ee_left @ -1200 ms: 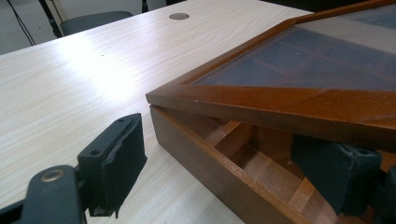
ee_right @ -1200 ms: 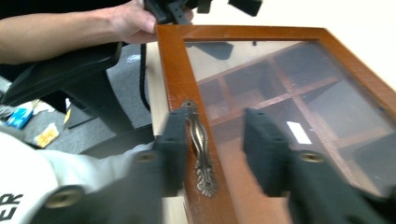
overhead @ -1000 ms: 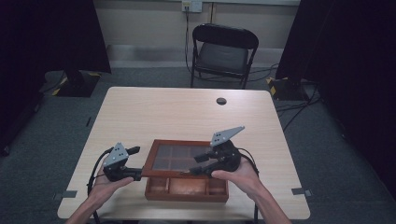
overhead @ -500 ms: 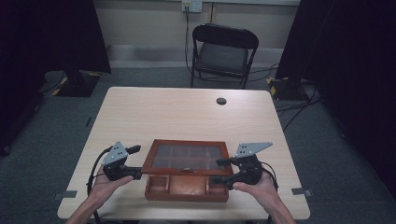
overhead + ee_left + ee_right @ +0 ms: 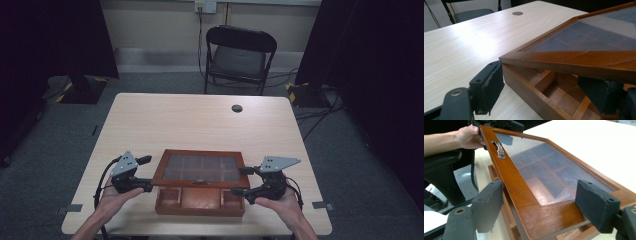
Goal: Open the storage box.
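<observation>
Fingers of both grippers stood apart at the two near corners of a wooden compartment box (image 5: 200, 200), which sat at the near edge of the counter (image 5: 200, 125). Its glass-paned lid (image 5: 200, 169) was tilted up off the box at the near side, showing the compartments beneath.

The left gripper (image 5: 145, 186) was at the lid's near left corner. In the left gripper view that corner (image 5: 506, 58) lay between the fingers: one finger (image 5: 490, 86) stood just left of the box's wall, not visibly touching, and the other sat under the raised lid frame, over the compartments.

The right gripper (image 5: 239, 192) was at the near right corner, its fingers having just been opening. In the right gripper view the lid's corner (image 5: 549, 217) lay between them; the left finger (image 5: 487, 205) was just beside the frame's outer edge, and the right finger (image 5: 596, 205) sat over the frame's top; contact could not be told.

A metal handle (image 5: 499, 149) sat on the lid's near rail. No brand, label or writing could be read anywhere.
</observation>
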Tool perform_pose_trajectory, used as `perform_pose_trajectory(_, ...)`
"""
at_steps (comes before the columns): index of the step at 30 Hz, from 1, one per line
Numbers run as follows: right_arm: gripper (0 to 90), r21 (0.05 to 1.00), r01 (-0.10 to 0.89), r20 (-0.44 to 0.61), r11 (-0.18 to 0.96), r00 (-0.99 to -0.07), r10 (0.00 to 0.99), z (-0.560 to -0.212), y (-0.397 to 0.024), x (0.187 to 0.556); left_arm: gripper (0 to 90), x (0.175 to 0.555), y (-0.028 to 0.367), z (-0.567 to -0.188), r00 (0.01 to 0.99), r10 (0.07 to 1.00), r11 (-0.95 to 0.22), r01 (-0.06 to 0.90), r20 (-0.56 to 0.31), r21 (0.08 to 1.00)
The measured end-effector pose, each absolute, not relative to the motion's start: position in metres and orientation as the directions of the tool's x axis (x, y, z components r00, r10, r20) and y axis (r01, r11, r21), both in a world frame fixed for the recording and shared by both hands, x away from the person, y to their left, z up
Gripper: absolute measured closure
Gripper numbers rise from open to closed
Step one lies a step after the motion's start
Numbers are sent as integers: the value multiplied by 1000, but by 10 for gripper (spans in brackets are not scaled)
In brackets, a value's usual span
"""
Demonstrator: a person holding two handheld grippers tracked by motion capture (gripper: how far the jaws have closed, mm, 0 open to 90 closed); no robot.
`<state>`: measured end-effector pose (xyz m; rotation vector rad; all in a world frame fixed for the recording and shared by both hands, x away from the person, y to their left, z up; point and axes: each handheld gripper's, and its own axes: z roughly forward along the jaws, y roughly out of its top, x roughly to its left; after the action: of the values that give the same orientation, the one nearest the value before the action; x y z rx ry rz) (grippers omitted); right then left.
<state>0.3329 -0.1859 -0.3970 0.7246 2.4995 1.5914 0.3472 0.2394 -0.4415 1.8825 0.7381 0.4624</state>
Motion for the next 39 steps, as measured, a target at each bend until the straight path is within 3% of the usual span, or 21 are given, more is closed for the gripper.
perform_pose_trajectory(7,159,871,346,164,348,-874,458,-398,-187,332,212,347,239,-441,739,674,-297,281,-8,913)
perform_pose_trajectory(16,140,883,329,146,335,-870,471,-399,-189,333,223,349,239,-438,736,676,-282,284,-20,916)
perform_pose_trajectory(39,163,894,325,124,309,-841,527,-399,-193,345,255,359,232,-426,749,662,-260,277,-38,925)
